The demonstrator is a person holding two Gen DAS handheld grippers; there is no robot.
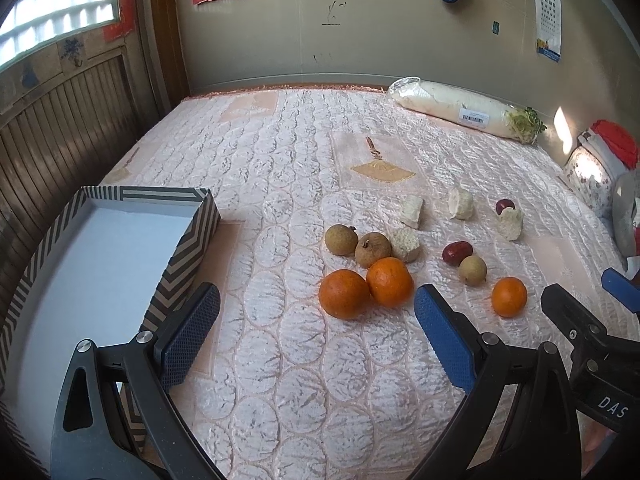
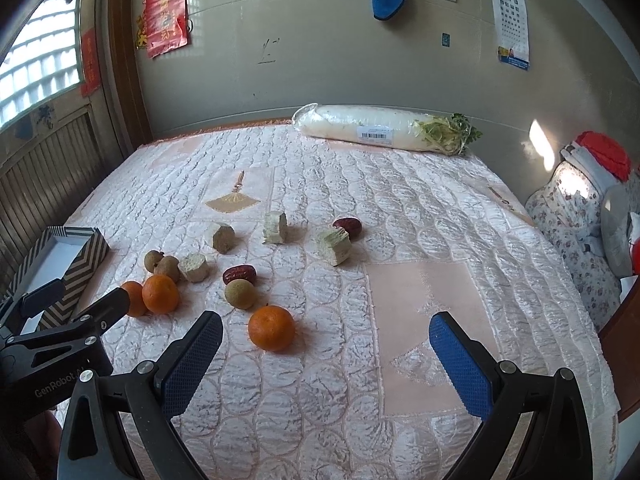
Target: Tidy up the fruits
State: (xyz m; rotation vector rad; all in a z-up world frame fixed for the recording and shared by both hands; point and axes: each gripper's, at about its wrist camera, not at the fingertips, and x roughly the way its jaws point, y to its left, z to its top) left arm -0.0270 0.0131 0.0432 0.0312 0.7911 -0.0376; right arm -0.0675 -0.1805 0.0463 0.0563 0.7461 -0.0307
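Fruits lie on a quilted bedcover. Two oranges touch each other in the middle, and a third orange lies apart to the right; it also shows in the right wrist view. Brown longans, red dates and pale cut chunks lie behind them. A striped box with a white inside stands at the left. My left gripper is open and empty, just short of the two oranges. My right gripper is open and empty, just right of the lone orange.
A wrapped white radish lies at the far edge of the bed by the wall. Floral pillows and a red cloth are stacked at the right. A wooden panelled wall runs along the left side.
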